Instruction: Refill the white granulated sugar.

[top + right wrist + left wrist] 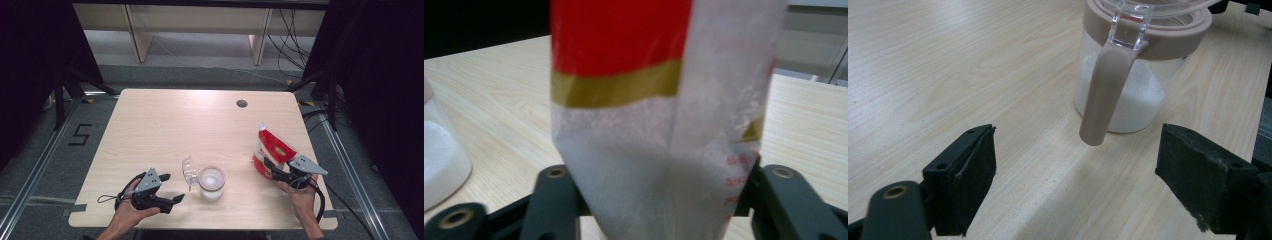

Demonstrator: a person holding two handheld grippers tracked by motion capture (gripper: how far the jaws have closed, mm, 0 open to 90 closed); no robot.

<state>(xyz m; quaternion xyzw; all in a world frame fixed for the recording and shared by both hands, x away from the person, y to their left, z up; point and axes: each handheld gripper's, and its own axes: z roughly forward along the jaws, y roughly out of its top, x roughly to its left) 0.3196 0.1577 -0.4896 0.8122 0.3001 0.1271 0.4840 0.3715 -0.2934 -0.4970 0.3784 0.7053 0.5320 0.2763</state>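
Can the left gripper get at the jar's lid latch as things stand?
Probably yes. The left gripper is open, and the brown latch hangs down the jar between and just beyond its jaws, with bare table in between. The bag stands off by the right gripper.

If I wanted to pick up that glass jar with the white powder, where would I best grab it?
Probably by the jar's beige handle, coming level from the left gripper's side. The handle hangs down clear of the glass wall, facing those open jaws and narrow enough to fit between them, whereas the round body looks wide and slippery.
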